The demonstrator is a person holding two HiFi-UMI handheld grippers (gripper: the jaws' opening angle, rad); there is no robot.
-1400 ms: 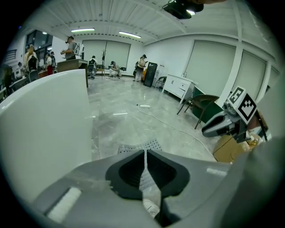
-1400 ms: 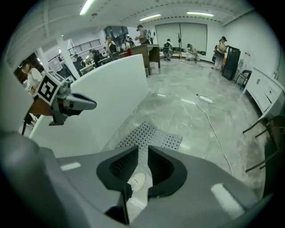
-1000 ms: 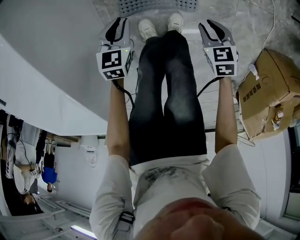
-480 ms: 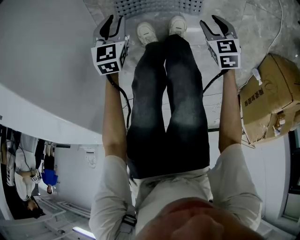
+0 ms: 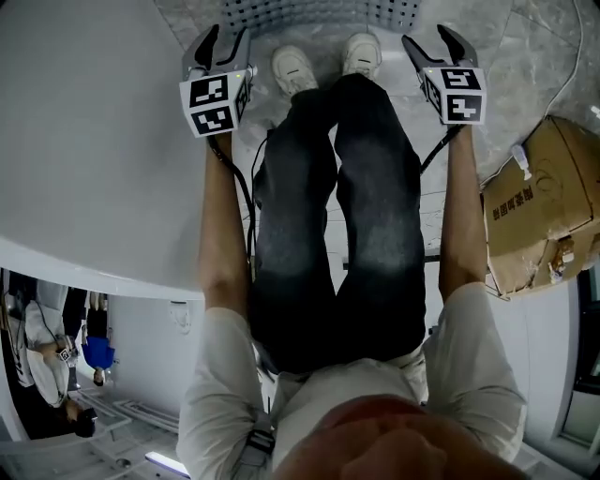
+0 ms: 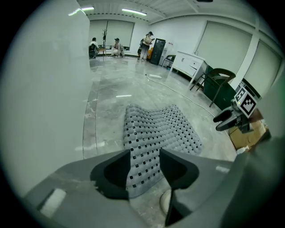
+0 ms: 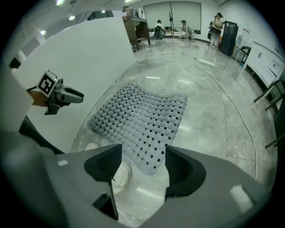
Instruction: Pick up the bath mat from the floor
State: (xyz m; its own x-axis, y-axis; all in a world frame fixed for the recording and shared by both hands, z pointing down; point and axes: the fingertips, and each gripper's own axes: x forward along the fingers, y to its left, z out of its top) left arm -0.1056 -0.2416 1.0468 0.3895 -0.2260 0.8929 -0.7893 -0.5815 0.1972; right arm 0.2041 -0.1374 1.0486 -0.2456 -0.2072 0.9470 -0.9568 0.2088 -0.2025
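Observation:
The grey bath mat (image 5: 319, 11), studded with small square holes, lies on the marble floor just beyond the person's white shoes (image 5: 292, 66). In the left gripper view the bath mat (image 6: 156, 133) has a raised ripple at its far left corner. My left gripper (image 5: 223, 45) hovers above the mat's near left end. Its jaws are opening, and the mat shows through the gap without touching them. My right gripper (image 5: 431, 42) hangs over the near right corner of the bath mat (image 7: 140, 118). Its jaws are opening too, with nothing pressed between them.
A large white curved wall (image 5: 84, 141) runs along the left. A cardboard box (image 5: 539, 206) stands at the right. A white cable (image 7: 218, 80) trails over the floor behind the mat. Chairs, a white cabinet (image 6: 191, 64) and several people are far off.
Both grippers have moved forward, away from the person and toward the mat, and their jaws have spread wider apart.

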